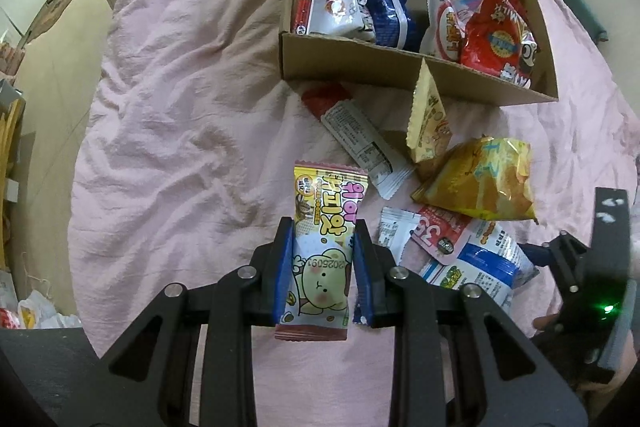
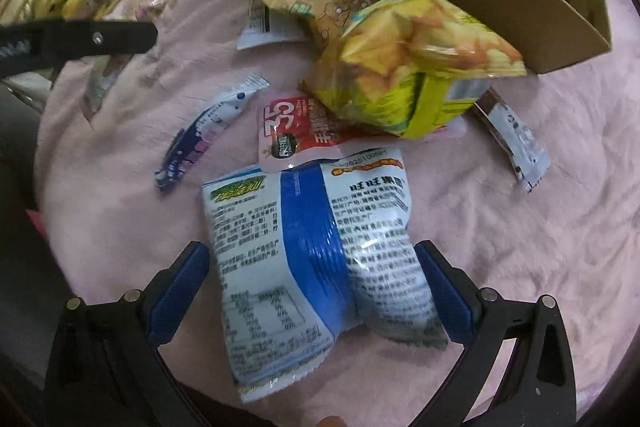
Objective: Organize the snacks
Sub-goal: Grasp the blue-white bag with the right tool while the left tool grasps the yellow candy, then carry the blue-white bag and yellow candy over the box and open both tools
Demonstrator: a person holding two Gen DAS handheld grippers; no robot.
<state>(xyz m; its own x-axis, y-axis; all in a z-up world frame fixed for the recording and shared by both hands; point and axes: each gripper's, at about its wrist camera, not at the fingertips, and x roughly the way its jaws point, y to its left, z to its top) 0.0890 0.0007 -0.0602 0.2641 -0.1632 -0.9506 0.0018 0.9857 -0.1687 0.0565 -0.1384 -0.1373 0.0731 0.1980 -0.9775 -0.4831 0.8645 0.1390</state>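
Left gripper [image 1: 322,263] clamps the cookie packet [image 1: 320,247], long axis pointing at the cardboard box [image 1: 352,61] ahead; right gripper [image 2: 316,291] gapes astride the blue-white bag [image 2: 308,259], nearer that box.

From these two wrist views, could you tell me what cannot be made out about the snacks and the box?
- Left wrist view: the far compartment of the cardboard box is cut off by the top edge.
- Left wrist view: the cartoon wafer packet hides the bedding beneath it, held in the left gripper.
- Right wrist view: the yellow chip bag covers most of the red "35" sachet.
- Right wrist view: the blue-and-white packet shows only blurred print.
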